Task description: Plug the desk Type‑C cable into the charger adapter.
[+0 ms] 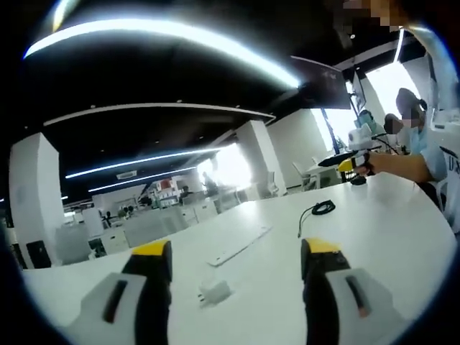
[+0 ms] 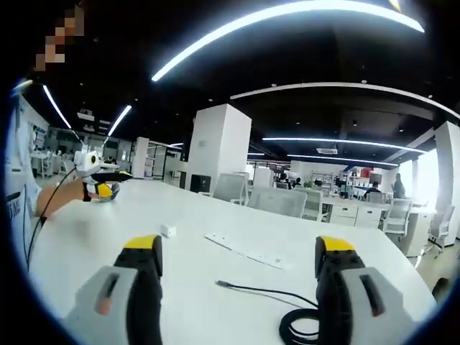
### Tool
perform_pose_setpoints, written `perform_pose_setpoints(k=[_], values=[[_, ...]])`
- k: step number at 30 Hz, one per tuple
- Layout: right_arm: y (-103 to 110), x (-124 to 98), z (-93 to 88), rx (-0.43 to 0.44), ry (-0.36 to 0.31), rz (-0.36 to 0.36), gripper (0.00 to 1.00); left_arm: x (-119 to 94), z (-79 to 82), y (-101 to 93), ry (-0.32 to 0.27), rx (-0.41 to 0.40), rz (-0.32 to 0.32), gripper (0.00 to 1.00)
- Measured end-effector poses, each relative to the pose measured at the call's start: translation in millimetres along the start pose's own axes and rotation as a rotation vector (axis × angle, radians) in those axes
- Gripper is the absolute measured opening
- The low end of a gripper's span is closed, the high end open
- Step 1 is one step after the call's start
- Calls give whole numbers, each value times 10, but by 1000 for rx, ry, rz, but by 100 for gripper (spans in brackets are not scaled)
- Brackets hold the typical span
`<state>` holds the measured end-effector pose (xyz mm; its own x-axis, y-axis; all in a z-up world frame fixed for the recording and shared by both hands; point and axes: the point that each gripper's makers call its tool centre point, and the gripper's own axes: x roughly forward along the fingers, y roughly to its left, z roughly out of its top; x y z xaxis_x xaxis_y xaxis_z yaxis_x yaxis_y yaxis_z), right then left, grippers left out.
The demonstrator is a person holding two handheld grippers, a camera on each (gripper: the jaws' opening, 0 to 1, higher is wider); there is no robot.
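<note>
The small white charger adapter (image 1: pixel 214 292) lies on the big white tabletop (image 1: pixel 388 230) between the left hand-held gripper's (image 1: pixel 237 269) wide-apart jaws. The coiled black cable (image 2: pixel 291 316) lies near the right hand-held gripper (image 2: pixel 238 266), whose jaws are also wide apart and hold nothing.

Each gripper has two chunky grey fingers with black inner faces and yellow caps at the tips; the left gripper (image 1: pixel 236 262) and the right gripper (image 2: pixel 238 255) look alike. A dark slot marks each grey outer shell, one on each gripper tinged reddish. The person wears a pale short-sleeved shirt (image 1: pixel 433 154) with dark lettering.
</note>
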<state>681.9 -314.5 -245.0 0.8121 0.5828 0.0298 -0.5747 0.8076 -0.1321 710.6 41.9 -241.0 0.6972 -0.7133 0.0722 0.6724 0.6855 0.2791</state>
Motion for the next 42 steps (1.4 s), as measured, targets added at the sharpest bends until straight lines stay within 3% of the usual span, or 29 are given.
perform_pose_setpoints(k=[8, 19, 28, 32, 42], values=[[-56, 47, 11, 0, 19, -15, 89, 210, 89, 52, -10, -17, -35, 74], [-126, 132, -124, -14, 72, -11, 89, 457, -53, 50, 16, -56, -68, 73], [-188, 277, -38, -19, 73, -3, 89, 613, 10, 223, -2, -104, -57, 72], [-250, 373, -57, -13, 90, -4, 89, 715, -50, 217, 11, -154, -77, 74], [-290, 505, -3, -3, 91, 0, 90, 866, -32, 255, 12, -159, -61, 73]])
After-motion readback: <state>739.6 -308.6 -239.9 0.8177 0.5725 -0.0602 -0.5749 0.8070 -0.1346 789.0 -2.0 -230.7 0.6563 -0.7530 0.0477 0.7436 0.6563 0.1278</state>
